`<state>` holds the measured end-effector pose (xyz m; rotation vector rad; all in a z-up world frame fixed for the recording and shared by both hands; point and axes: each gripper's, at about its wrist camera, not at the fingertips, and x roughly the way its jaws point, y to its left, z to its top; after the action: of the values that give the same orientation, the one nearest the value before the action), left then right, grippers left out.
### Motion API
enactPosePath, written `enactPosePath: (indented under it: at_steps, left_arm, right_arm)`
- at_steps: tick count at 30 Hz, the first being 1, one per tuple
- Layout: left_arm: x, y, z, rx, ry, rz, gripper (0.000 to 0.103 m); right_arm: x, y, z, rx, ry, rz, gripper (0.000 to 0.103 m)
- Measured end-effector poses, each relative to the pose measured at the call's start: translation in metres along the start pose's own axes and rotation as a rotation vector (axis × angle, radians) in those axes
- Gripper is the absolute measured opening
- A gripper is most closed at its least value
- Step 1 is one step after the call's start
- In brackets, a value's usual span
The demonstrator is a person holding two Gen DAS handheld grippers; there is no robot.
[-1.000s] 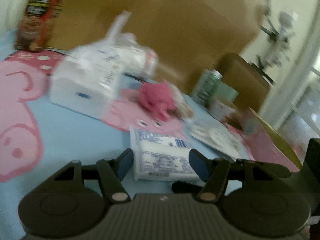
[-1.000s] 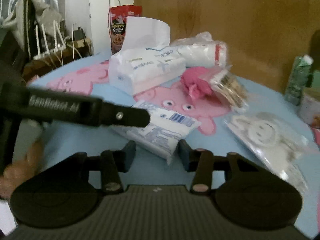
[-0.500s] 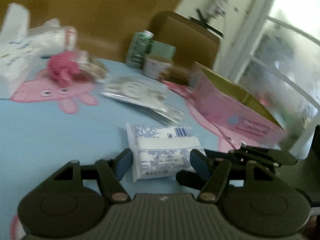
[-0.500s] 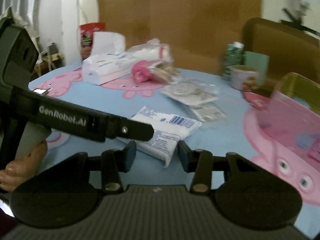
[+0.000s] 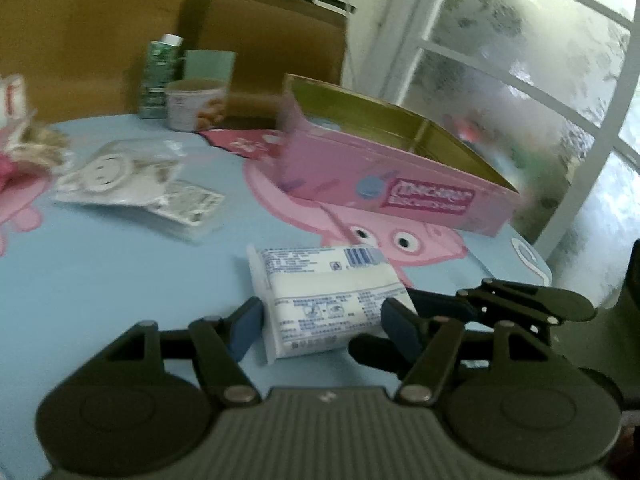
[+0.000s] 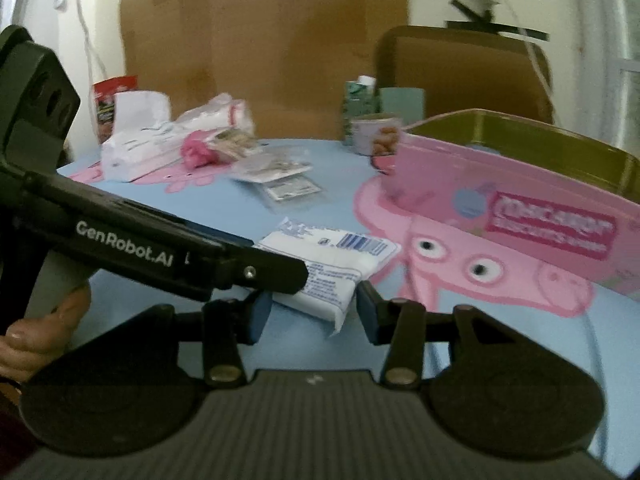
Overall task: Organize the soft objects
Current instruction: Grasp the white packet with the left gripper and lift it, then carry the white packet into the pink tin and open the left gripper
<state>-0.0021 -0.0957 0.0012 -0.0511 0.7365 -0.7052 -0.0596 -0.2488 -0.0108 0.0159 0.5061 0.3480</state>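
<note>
A pink open box (image 5: pixel 400 196) stands at the right on the blue cartoon tablecloth (image 5: pixel 100 280). Nearer, both the left gripper (image 5: pixel 320 322) and the right gripper (image 6: pixel 314 312) clamp the white tissue pack (image 5: pixel 324 300) held between them.

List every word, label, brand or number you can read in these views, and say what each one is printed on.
"GenRobot.AI": white letters on the side of the left gripper, seen from the right wrist view.
White tissue pack: a barcode and lines of small print, too small to read.
Pink box: a magenta label with white lettering, too blurred to read.
Red packet, green carton, cup: printing too blurred to read.
</note>
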Motion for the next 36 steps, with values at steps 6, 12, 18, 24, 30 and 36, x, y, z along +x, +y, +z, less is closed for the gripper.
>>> enactPosePath:
  at_steps: [6,12,18,24,30,36]
  left_arm:
    - [0.022,-0.021,0.009,0.056,0.031,-0.022,0.066]
    - [0.036,-0.032,0.015,0.081,0.056,-0.04,0.072]
    - [0.041,-0.031,0.019,0.07,0.06,-0.049,0.063]
    - [0.034,-0.039,0.037,0.077,0.021,-0.061,0.058]
    - [0.033,-0.065,0.087,0.149,-0.093,-0.077,0.058]
    - [0.077,-0.09,0.134,0.21,-0.135,-0.064,0.058]
  right_arm:
    - [-0.009,-0.025,-0.008,0.058,-0.013,-0.041,0.052]
    - [-0.015,-0.042,-0.016,0.081,-0.029,-0.076,0.061]
    - [-0.016,-0.044,-0.024,0.038,-0.053,-0.075,0.06]
    - [-0.024,-0.046,-0.017,0.031,-0.135,-0.102,0.051]
    - [-0.042,-0.063,0.011,0.008,-0.301,-0.179,0.051]
    - [-0.03,-0.102,0.038,0.045,-0.344,-0.275,0.051]
